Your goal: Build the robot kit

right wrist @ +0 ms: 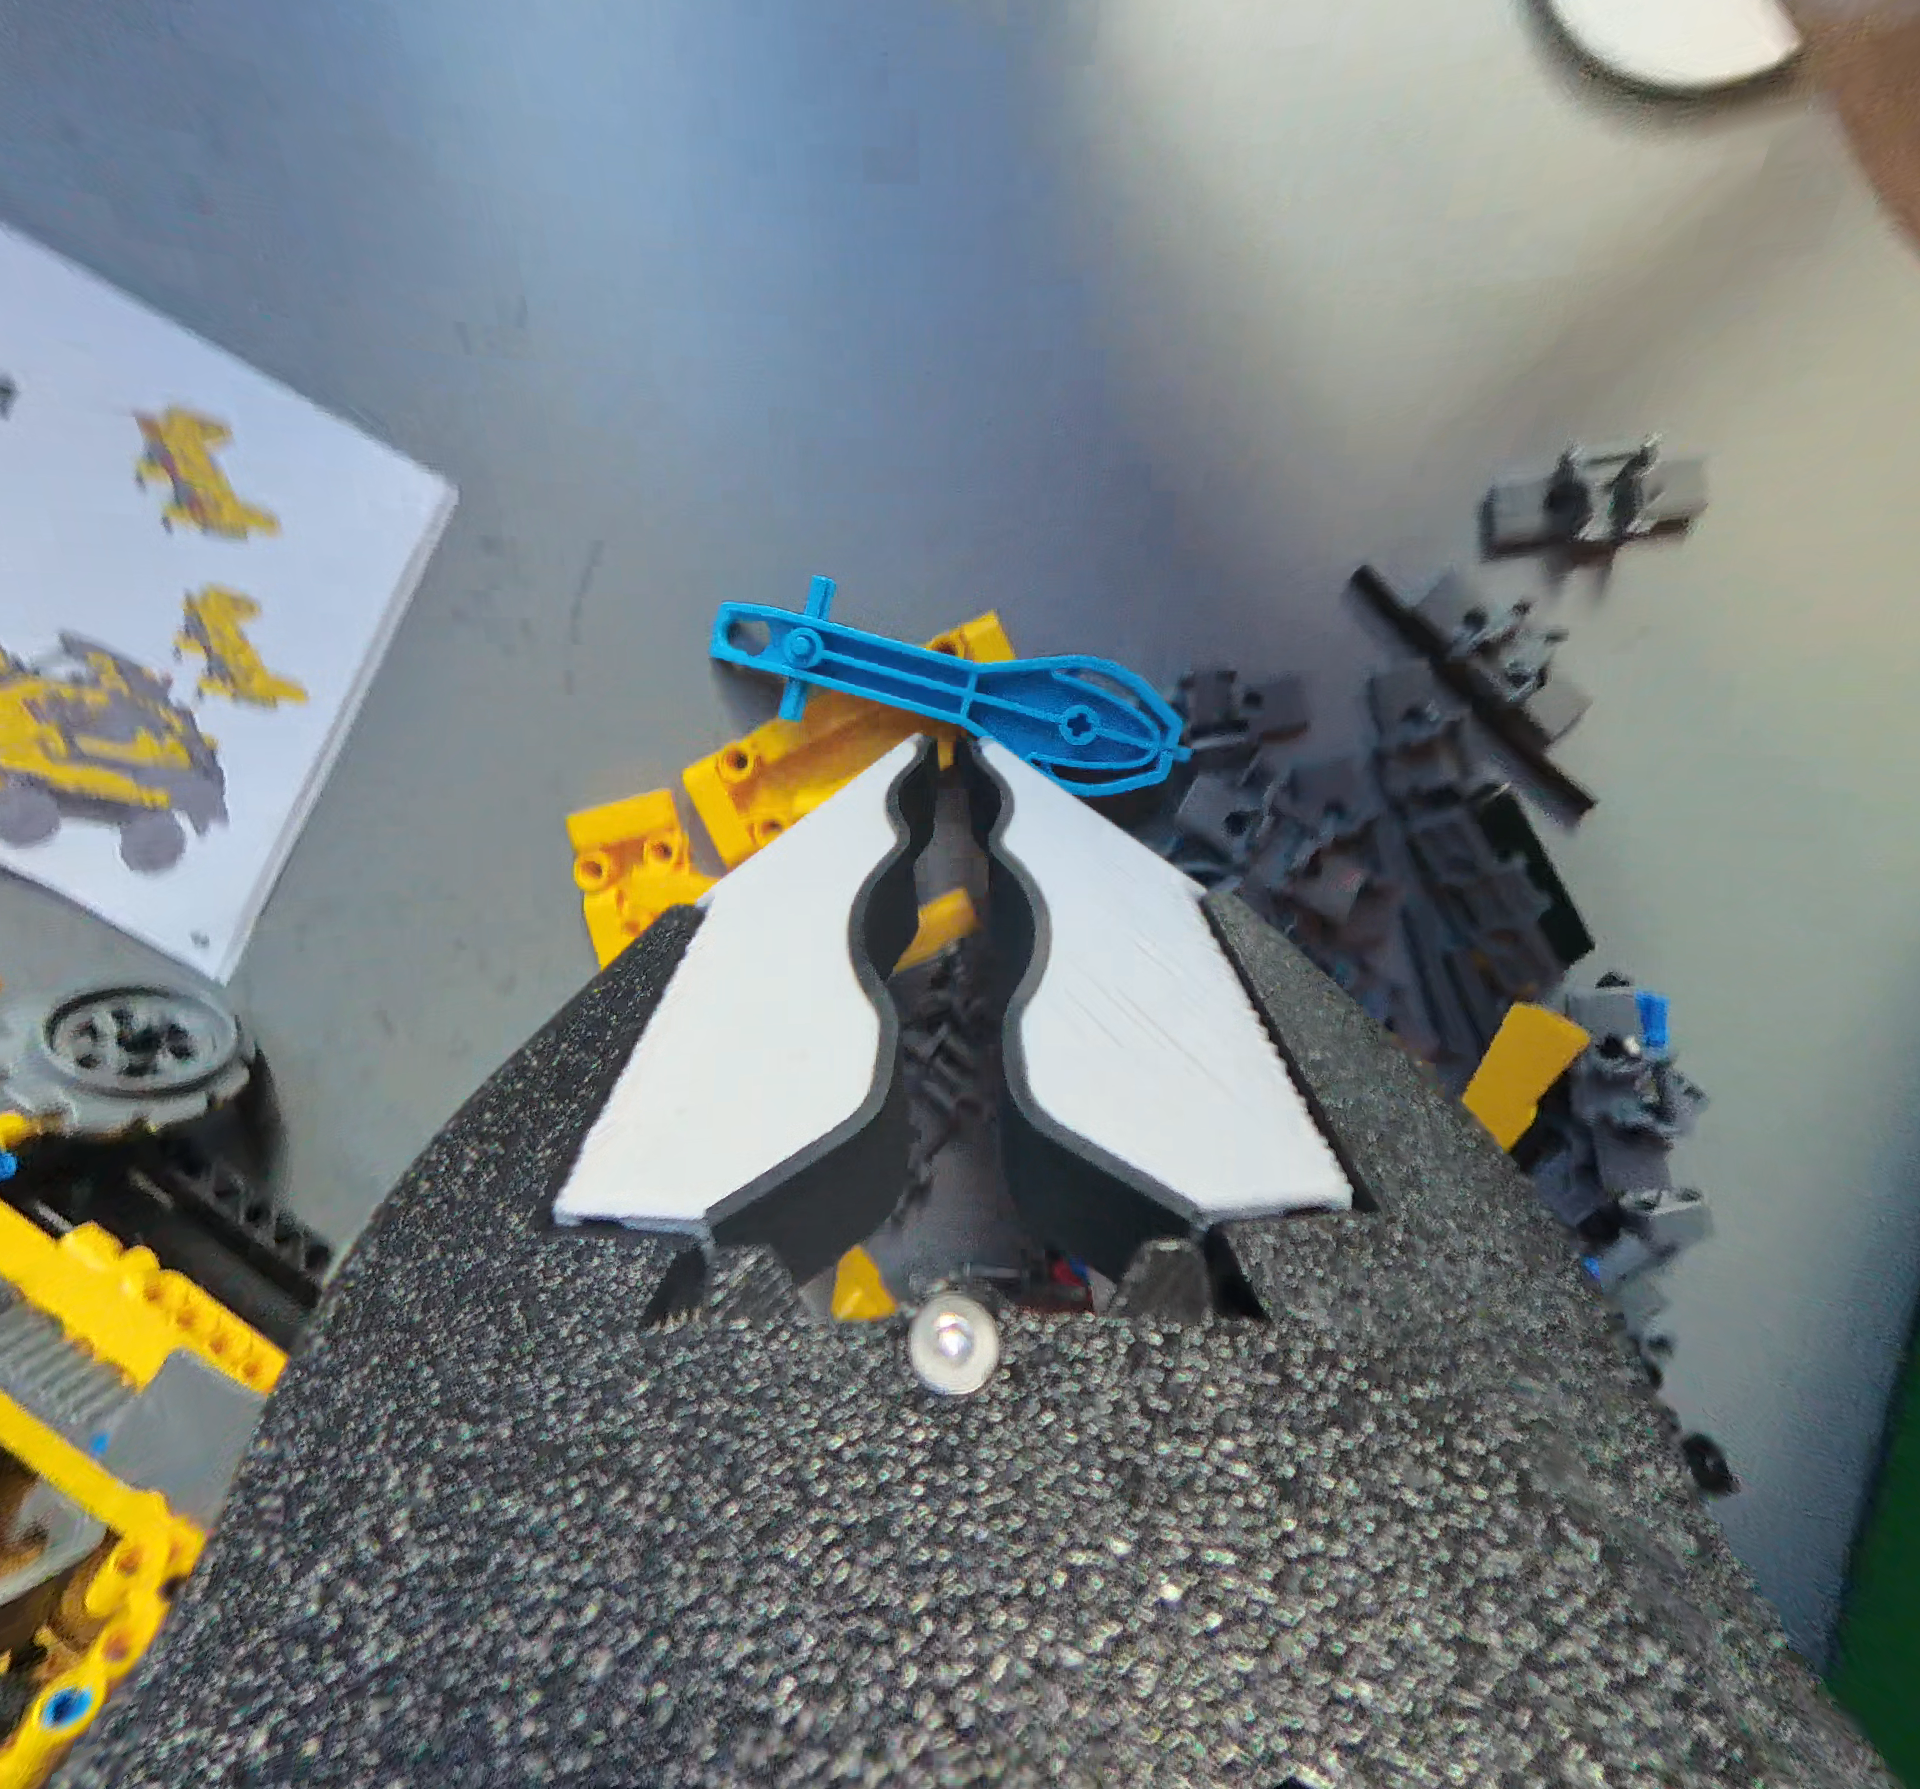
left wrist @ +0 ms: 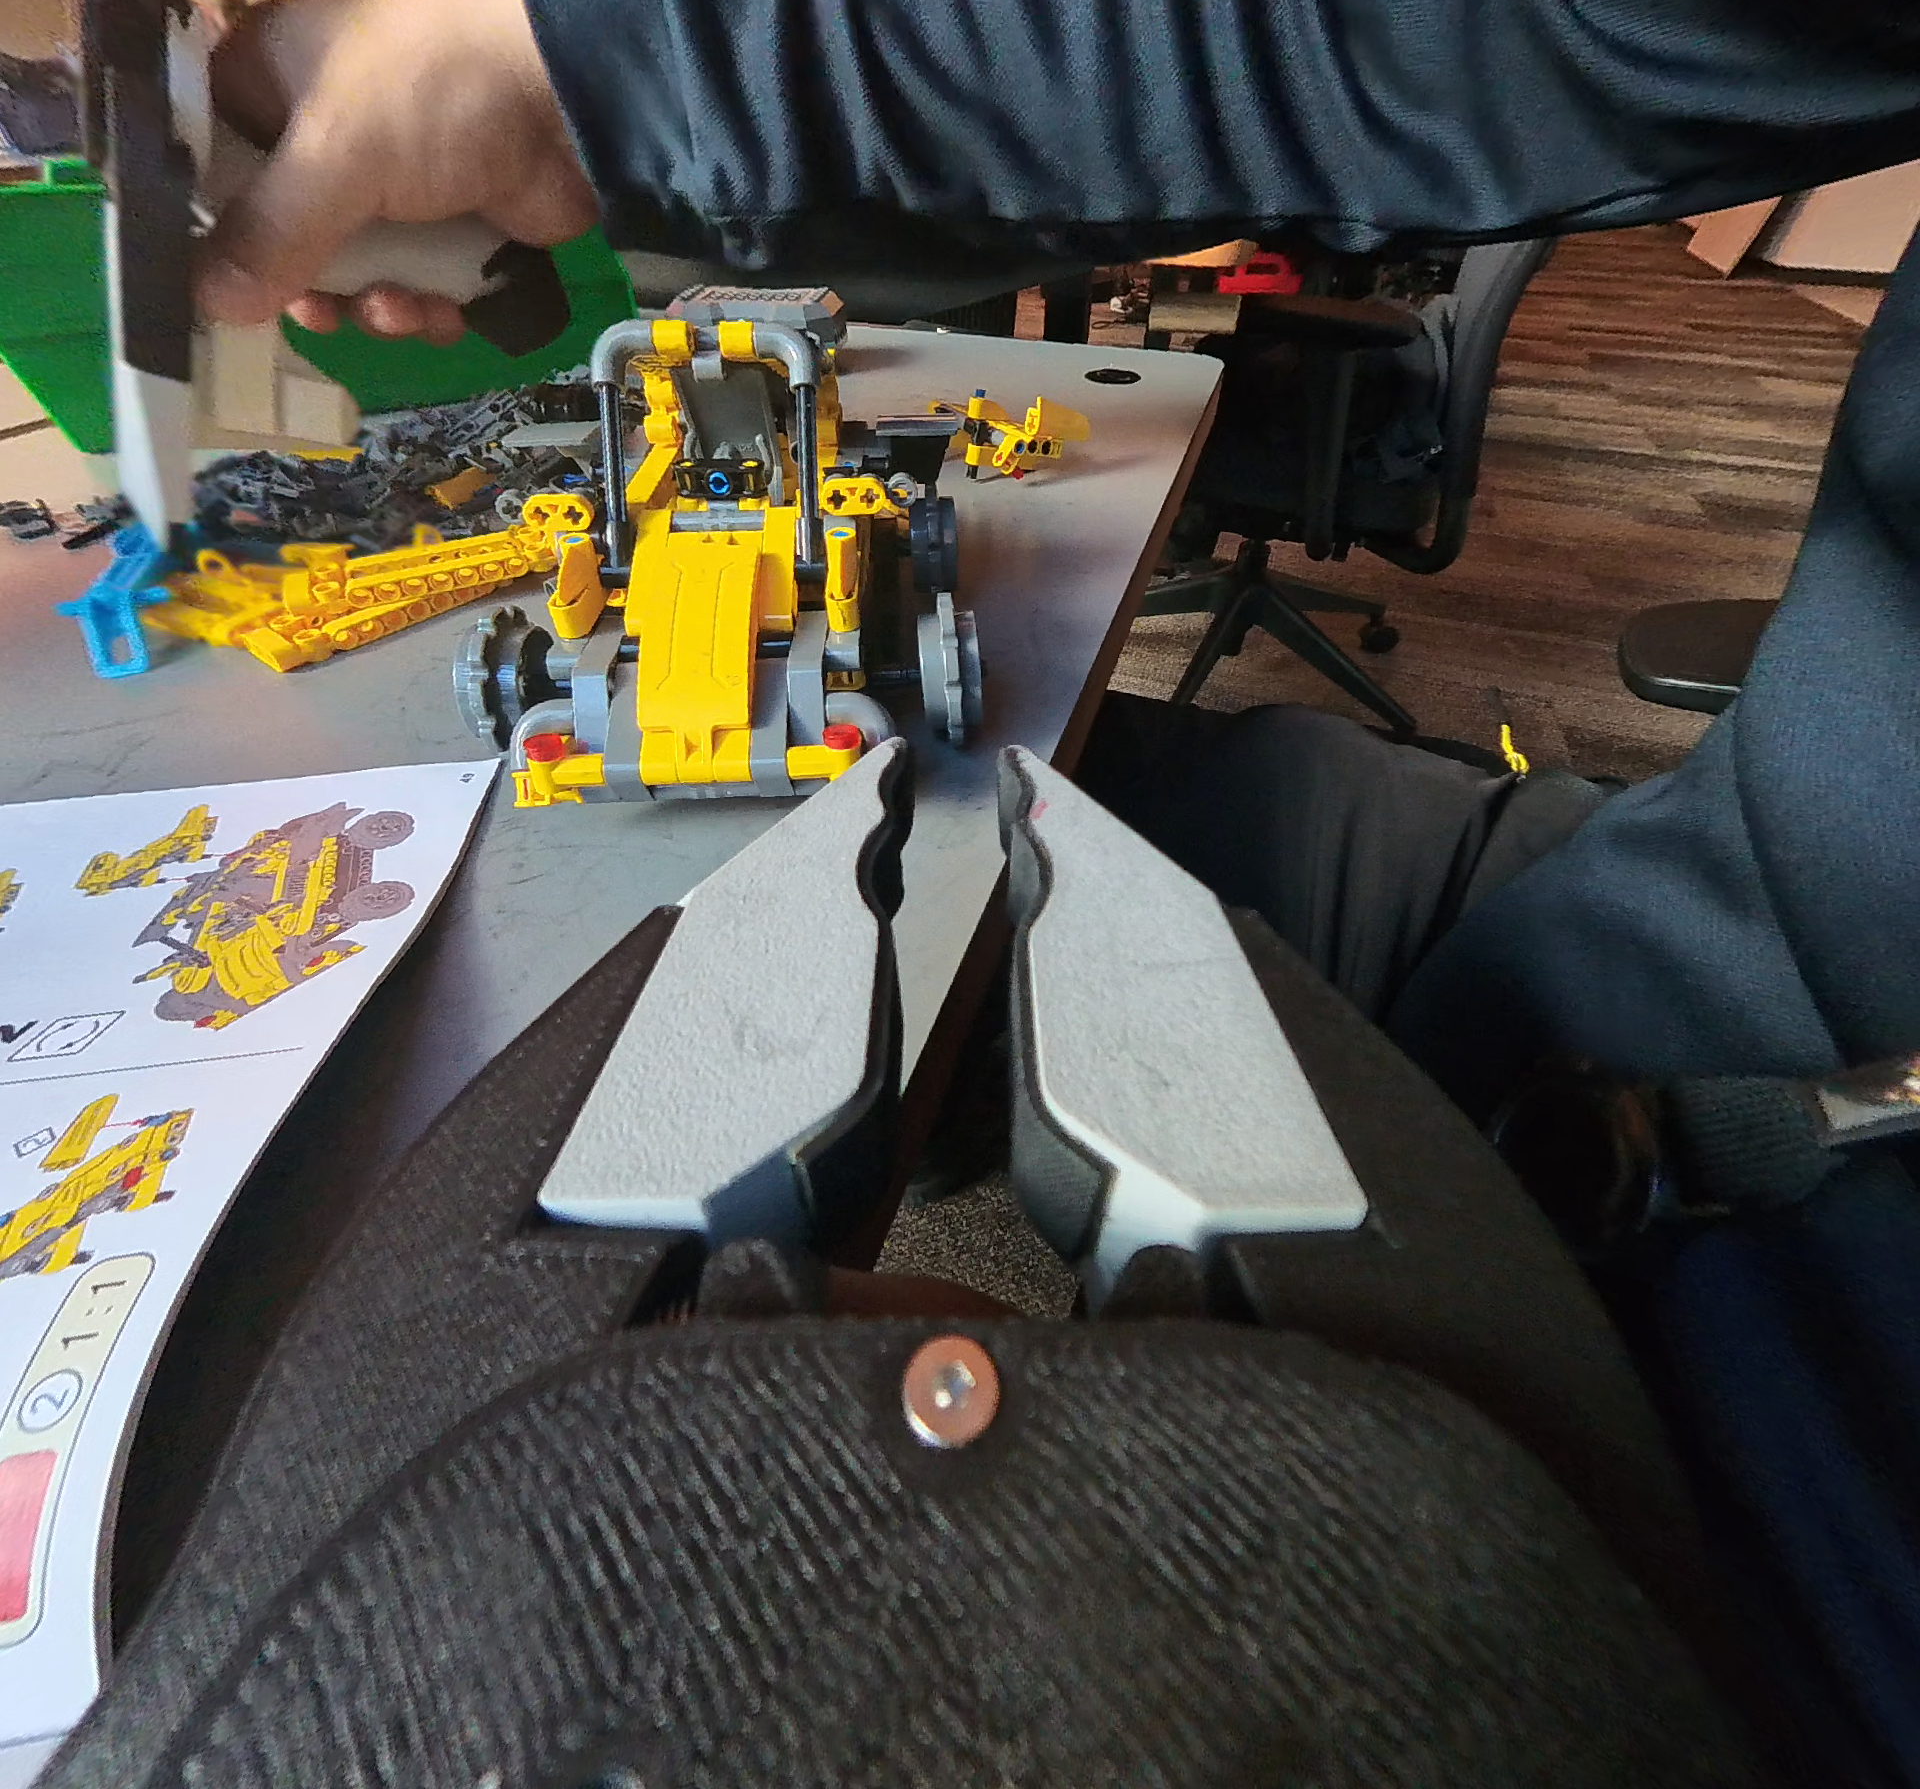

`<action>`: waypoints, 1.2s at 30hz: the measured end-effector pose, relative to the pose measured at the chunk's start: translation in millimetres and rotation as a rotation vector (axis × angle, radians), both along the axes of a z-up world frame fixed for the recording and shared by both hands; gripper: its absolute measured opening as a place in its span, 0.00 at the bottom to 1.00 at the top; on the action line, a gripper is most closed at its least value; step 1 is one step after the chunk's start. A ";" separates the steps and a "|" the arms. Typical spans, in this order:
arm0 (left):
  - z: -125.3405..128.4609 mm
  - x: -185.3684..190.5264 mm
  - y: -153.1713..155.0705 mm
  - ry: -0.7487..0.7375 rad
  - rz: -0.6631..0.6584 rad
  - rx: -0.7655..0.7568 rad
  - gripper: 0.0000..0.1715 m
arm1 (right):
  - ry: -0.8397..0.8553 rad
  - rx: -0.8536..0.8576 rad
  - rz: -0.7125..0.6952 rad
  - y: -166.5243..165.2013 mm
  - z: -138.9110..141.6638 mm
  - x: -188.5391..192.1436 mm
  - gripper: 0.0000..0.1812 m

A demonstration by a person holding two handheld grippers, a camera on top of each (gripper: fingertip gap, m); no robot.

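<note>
The setting is an office with wood-pattern flooring and a chair [left wrist: 1330, 451] beyond the corner of a grey table [left wrist: 312, 700]. The table carries a part-built yellow vehicle [left wrist: 717, 617], an open booklet [left wrist: 208, 908], a green bin [left wrist: 52, 305] and loose parts.

**Left hand-held gripper** [left wrist: 951, 773]
- The jaws stand narrowly parted, and nothing lies between them.
- It hovers at the table edge, just in front of the vehicle's nose and apart from it.
- The booklet lies to its left.

**Right hand-held gripper** [right wrist: 951, 752]
- The person's hand [left wrist: 416, 139] carries it, and it points steeply down onto the parts.
- The fingertips are drawn almost together, with only a slit between them.
- The tips sit at the blue tool [right wrist: 935, 690], near the middle of its shaft.
- The right wrist view is blurred. It cannot be told whether the tips pinch the shaft or only rest against it.

**Blue tool**
- It is a thin, flat piece with an open loop at one end and a broader head at the other.
- It lies across the yellow beams [right wrist: 769, 783], so it is raised off the table and not flat on it.
- Its head end lies next to the heap of dark parts [right wrist: 1403, 856].

**Handling judgement**
- The shaft is narrow and ribbed, so a pinch near its middle probably keeps the tool level, while one near an end would let it swing.
- The beams beneath are loose and may shift under pressure from the tips.
</note>
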State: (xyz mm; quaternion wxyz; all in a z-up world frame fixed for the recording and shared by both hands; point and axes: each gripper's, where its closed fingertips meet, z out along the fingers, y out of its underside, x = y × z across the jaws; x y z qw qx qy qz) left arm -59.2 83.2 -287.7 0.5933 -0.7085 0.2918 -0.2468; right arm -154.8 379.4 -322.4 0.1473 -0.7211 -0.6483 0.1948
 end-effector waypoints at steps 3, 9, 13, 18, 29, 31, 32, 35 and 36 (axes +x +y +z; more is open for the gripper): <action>0.7 0.0 -0.6 -0.006 -0.005 -0.001 0.08 | 0.073 0.012 -0.062 14.5 12.6 -9.4 0.04; 2.4 0.1 -0.9 -0.018 -0.009 -0.002 0.08 | -0.014 0.105 -0.088 26.7 11.2 13.2 0.10; 2.4 -0.2 -1.0 -0.020 -0.009 -0.004 0.08 | -0.049 0.050 -0.143 29.2 16.5 44.4 0.09; 1.5 0.4 -0.1 -0.010 -0.002 0.002 0.08 | -0.144 0.027 -0.179 33.1 3.2 92.9 0.09; -1.2 0.5 1.1 0.013 0.009 0.005 0.08 | -0.008 -0.096 -0.140 17.1 9.3 80.9 0.07; -1.1 0.6 0.9 0.013 0.008 0.007 0.07 | -0.024 -0.090 -0.126 16.7 11.4 86.1 0.07; -0.9 0.6 0.9 0.012 0.008 0.008 0.07 | -0.052 -0.077 -0.113 16.6 8.8 90.9 0.08; -0.8 1.0 0.7 0.012 0.006 0.009 0.07 | -0.172 -0.020 -0.057 14.4 -6.0 108.8 0.09; -0.7 1.1 0.6 0.011 0.005 0.008 0.07 | -0.192 0.011 -0.052 16.7 -7.5 112.3 0.08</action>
